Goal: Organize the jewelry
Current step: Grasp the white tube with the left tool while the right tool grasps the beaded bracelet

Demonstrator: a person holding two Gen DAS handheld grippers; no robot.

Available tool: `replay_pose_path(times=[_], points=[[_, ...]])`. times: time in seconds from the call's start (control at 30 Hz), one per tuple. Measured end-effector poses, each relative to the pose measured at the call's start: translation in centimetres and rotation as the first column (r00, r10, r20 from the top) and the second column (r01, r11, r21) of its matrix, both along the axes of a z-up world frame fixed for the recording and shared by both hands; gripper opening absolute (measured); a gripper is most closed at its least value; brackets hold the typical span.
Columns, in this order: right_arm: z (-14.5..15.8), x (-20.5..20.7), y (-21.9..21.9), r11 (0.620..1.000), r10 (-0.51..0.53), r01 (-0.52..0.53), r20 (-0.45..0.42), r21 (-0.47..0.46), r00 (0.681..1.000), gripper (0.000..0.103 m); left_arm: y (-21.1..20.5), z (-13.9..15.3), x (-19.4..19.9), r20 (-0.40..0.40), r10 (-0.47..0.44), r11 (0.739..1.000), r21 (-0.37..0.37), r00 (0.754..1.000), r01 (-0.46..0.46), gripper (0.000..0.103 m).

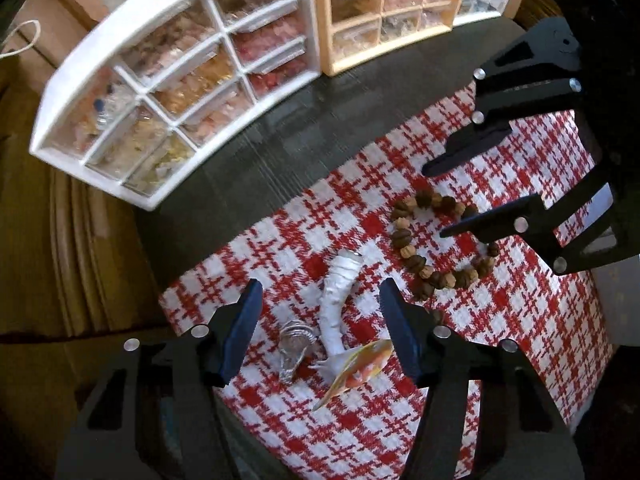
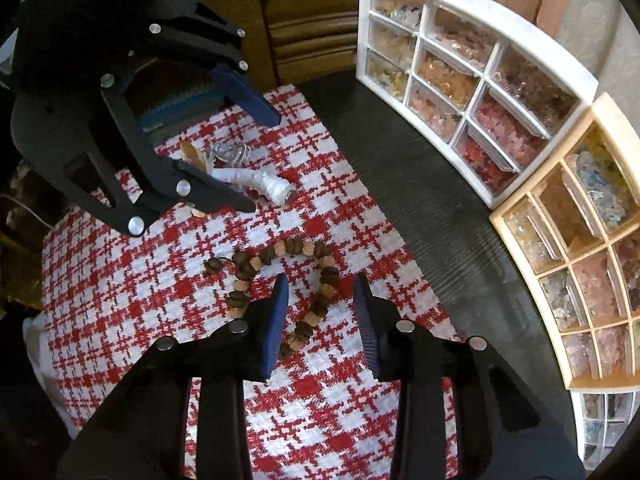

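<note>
Hovering over red-white checked cloth (image 1: 400, 420), left gripper (image 1: 320, 332) had jaws wide apart, gripping nothing; white wrapped roll (image 1: 340, 300), silver jewelry piece (image 1: 294, 346) and orange-white tag (image 1: 360, 368) lay between fingers. Right gripper (image 2: 322, 320), jaws also apart and empty, straddled wooden bead bracelet (image 2: 280, 280) at 3 o'clock from roll in left view. White drawer organizer (image 1: 132, 80) stood at 10 o'clock, tan organizer (image 1: 384, 4) at 12 o'clock.
</note>
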State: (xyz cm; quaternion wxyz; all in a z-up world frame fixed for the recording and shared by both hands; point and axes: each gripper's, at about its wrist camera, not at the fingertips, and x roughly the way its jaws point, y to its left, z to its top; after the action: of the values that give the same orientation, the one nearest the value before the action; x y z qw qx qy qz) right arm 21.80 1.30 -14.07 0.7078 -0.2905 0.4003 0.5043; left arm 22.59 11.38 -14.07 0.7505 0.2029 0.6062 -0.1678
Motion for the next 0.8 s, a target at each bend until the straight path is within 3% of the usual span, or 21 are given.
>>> replay_pose_path(times=[0.1, 0.17, 0.33, 0.4, 0.53, 0.6, 0.8], points=[[-0.8, 0.3, 1.0, 1.0, -0.012, 0.012, 0.003, -0.008, 1.0, 0.03, -0.2, -1.0, 0.4, -0.015, -0.016, 1.0, 0.017, 1.0, 0.017, 0.061], [-1.0, 0.4, 1.2, 1.0, -0.023, 0.023, 0.005, -0.004, 1.0, 0.027, -0.3, -1.4, 1.1, -0.016, -0.005, 1.0, 0.006, 1.0, 0.005, 0.055], [-1.0, 0.7, 1.4, 0.999, -0.037, 0.037, 0.0, 0.008, 0.999, 0.027, 0.1, -1.7, 1.4, -0.012, 0.036, 0.998, -0.05, 0.999, -0.037, 0.029], [-1.0, 0.9, 1.3, 0.999, -0.043, 0.043, -0.004, 0.012, 0.999, 0.023, -0.1, -1.6, 0.8, 0.002, 0.036, 0.998, -0.052, 0.999, -0.036, 0.024], [-0.8, 1.9, 0.1, 0.999, -0.053, 0.053, -0.009, -0.002, 0.999, 0.011, -0.7, -1.8, -1.0, 0.047, 0.11, 0.993, -0.048, 0.993, -0.107, 0.024], [-0.9, 2.1, -0.2, 0.998, -0.068, 0.068, 0.004, -0.017, 0.998, 0.011, -0.5, -1.6, -1.7, 0.076, 0.154, 0.987, -0.061, 0.985, -0.15, 0.024], [-0.2, 2.2, -2.0, 0.99, -0.144, 0.144, 0.046, 0.0, 0.988, 0.011, 1.2, -0.7, -3.4, 0.125, 0.325, 0.935, -0.193, 0.937, -0.299, 0.021]])
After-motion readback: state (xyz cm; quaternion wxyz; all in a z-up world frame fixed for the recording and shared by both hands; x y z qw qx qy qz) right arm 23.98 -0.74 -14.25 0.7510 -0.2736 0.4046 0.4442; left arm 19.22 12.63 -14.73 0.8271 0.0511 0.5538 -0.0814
